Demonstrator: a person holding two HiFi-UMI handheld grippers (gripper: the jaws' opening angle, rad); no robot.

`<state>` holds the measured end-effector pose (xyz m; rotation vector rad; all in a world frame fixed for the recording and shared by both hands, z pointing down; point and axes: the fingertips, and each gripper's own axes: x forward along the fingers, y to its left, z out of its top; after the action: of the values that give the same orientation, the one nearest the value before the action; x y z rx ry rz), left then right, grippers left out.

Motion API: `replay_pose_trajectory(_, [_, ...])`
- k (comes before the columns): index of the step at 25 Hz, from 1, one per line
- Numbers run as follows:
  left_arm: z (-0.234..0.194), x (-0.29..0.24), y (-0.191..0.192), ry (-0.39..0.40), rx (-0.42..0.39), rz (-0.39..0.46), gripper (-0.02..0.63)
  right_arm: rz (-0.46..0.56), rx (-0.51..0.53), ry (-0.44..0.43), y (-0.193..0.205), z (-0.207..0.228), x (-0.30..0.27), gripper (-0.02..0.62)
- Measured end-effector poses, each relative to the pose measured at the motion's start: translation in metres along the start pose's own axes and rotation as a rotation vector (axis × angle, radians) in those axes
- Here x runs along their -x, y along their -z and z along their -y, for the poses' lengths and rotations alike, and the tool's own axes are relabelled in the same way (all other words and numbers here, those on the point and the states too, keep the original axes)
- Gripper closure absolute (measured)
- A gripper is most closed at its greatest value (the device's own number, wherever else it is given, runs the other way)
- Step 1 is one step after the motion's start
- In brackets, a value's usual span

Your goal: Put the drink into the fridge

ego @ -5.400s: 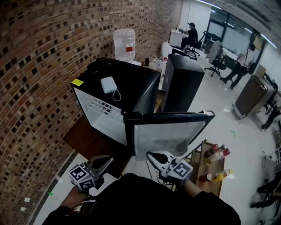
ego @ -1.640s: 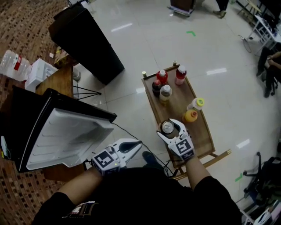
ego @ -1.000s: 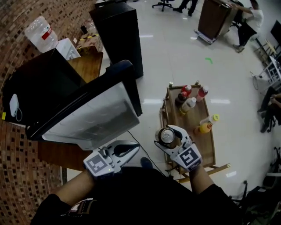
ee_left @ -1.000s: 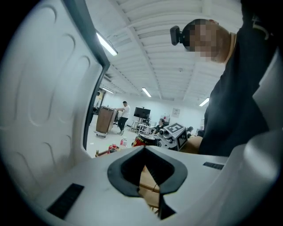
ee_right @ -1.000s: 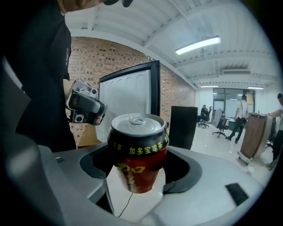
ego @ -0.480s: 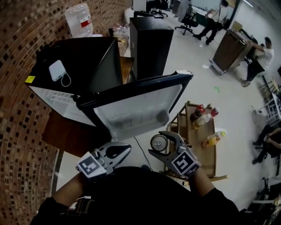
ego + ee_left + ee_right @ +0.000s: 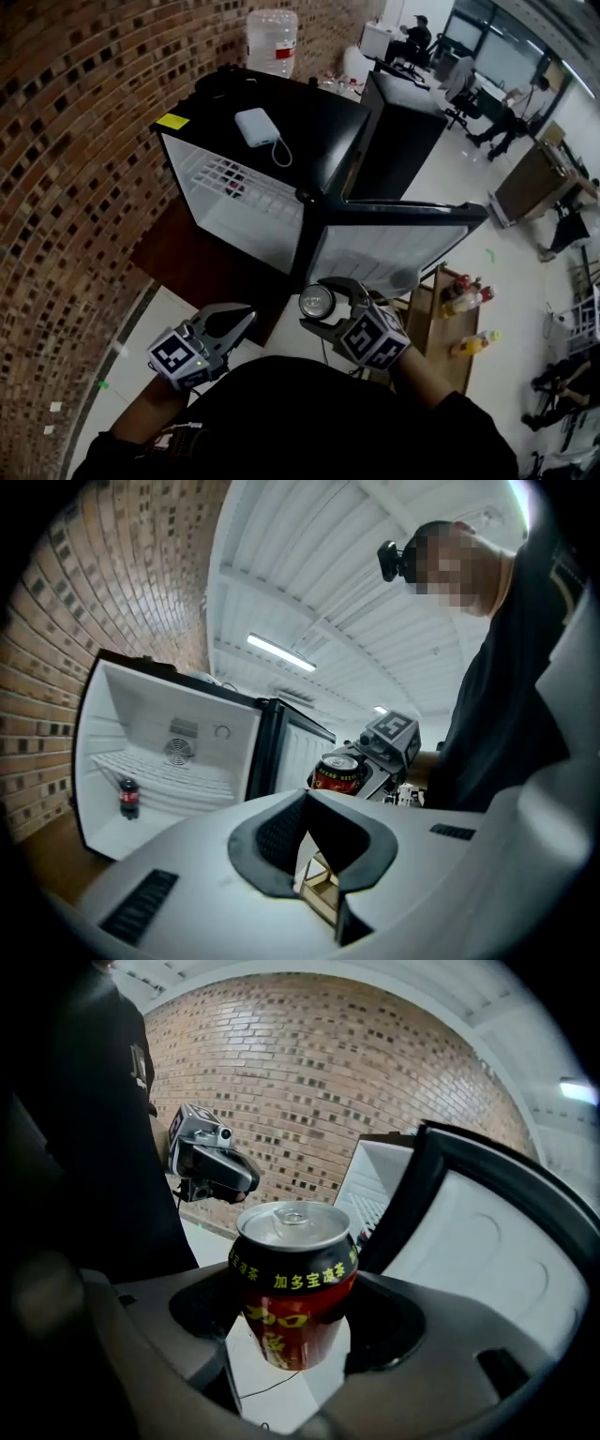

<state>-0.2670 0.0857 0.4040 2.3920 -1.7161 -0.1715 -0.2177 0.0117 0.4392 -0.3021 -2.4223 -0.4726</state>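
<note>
Only the left gripper view looks into the black mini fridge (image 7: 141, 705). Its smooth white plastic cavity holds a small dark bottle with a red label (image 7: 128, 799), upright and low at the left, and a round fan grille and a dial sit on the back wall. In the head view that bottle is hard to make out behind the white wire shelf (image 7: 230, 178). That view alone shows the fridge's flat top, where a white rounded power bank (image 7: 256, 125) lies with its cable. It also shows the open door's white moulded liner (image 7: 394, 248) and a wooden cart of bottles (image 7: 441, 319), whose near end is hidden by the person's dark clothing. The right gripper view gives the drink best: a red-and-black metal can with yellow characters and a silver pull-tab lid (image 7: 295, 1269). The can is upright, pinched by its sides between the dark curved pads of the right claw (image 7: 293, 1321), and held in the air outside the fridge, before its open front. The left claw (image 7: 306, 799) is pressed together and empty; through the hollow of its ribbed pads only a scrap of pale wooden frame shows. A rough red-brown brick wall (image 7: 66, 141) flanks the fridge.
</note>
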Motion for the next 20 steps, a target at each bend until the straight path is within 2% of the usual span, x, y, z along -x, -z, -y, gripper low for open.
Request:
replay_pose_trajectory(5, [-0.031,0.060,-0.005,-0.114,-0.003,0.026,0.606,-0.076,0.089,-0.034,-0.041,-0.006,-0.053,0.258])
replay_pose_trajectory(10, [-0.066,0.103,-0.006,-0.213,-0.036,0.041,0.606,-0.141,0.132,-0.026,-0.078,0.003,-0.102,0.258])
replay_pose_trajectory(15, [-0.096,0.133,-0.002,-0.248,-0.057,0.027,0.606,-0.213,0.162,0.016,-0.103,0.019,-0.140,0.258])
replay_pose_trajectory(20, [-0.112,0.150,0.003,-0.240,-0.038,0.041,0.606,-0.293,0.199,0.060,-0.119,0.041,-0.173,0.258])
